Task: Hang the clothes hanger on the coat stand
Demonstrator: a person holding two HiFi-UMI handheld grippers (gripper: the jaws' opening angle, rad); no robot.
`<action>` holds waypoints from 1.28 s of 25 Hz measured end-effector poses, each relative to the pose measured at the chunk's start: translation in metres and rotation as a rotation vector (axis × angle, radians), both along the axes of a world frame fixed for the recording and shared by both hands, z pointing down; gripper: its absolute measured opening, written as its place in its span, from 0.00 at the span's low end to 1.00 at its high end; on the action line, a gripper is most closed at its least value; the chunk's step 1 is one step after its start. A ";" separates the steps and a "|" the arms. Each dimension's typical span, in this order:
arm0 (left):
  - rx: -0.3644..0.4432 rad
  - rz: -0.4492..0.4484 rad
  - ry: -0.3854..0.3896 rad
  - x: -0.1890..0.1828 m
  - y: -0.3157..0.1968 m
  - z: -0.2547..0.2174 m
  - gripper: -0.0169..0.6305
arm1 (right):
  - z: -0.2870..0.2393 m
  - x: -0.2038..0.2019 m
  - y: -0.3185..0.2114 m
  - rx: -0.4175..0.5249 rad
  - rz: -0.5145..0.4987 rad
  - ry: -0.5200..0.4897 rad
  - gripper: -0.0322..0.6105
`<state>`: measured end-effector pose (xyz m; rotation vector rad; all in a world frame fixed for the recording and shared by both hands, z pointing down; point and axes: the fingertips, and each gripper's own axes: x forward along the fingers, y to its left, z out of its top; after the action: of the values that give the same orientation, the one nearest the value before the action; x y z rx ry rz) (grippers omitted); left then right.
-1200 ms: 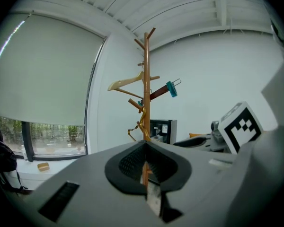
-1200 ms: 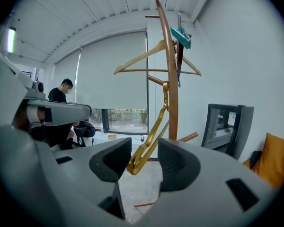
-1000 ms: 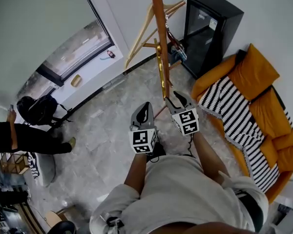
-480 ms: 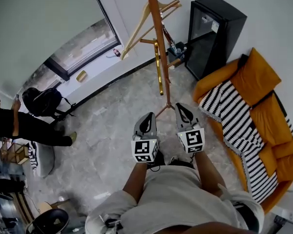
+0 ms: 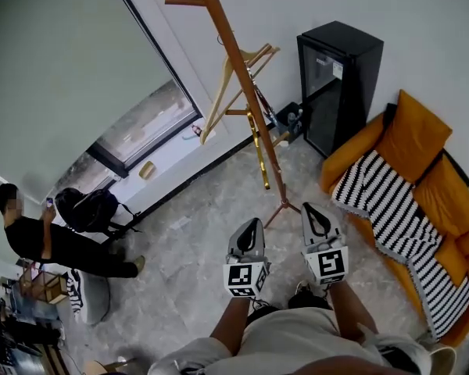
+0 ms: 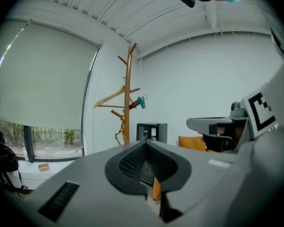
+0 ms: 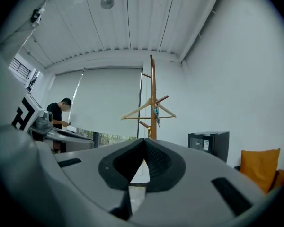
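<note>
Marble floor is bearing the coat stand with the clothes hanger hanging on it. Head view alone is showing the striped throw. Left gripper and right gripper are holding their jaws together, empty.

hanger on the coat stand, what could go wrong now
1. The hanger hangs from a peg of the coat stand. How deep its hook sits isn't clear, so a knock might slip it off.
2. The shut, empty left gripper and right gripper show near the stand's base in the head view, where a careless swing could bump it.
</note>
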<state>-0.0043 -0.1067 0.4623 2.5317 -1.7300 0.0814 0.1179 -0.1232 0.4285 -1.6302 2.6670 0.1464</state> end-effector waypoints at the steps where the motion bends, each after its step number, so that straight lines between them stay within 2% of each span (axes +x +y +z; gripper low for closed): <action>1: 0.014 0.003 0.004 -0.001 0.002 -0.006 0.04 | -0.004 0.000 0.003 0.005 0.007 0.002 0.06; 11: 0.078 -0.001 0.042 -0.047 0.038 -0.040 0.04 | -0.042 -0.029 0.042 0.075 0.056 0.007 0.06; 16: 0.121 -0.011 0.051 -0.068 0.049 -0.061 0.04 | -0.060 -0.040 0.058 0.124 0.076 0.048 0.06; 20: 0.136 0.007 0.050 -0.067 0.051 -0.067 0.04 | -0.072 -0.037 0.063 0.151 0.102 0.051 0.06; 32: 0.135 0.057 0.060 -0.061 0.056 -0.066 0.04 | -0.070 -0.044 0.073 0.137 0.117 0.064 0.06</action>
<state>-0.0650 -0.0508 0.3964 2.6476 -1.6964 -0.1110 0.0735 -0.0506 0.3589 -1.7657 2.5411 0.3798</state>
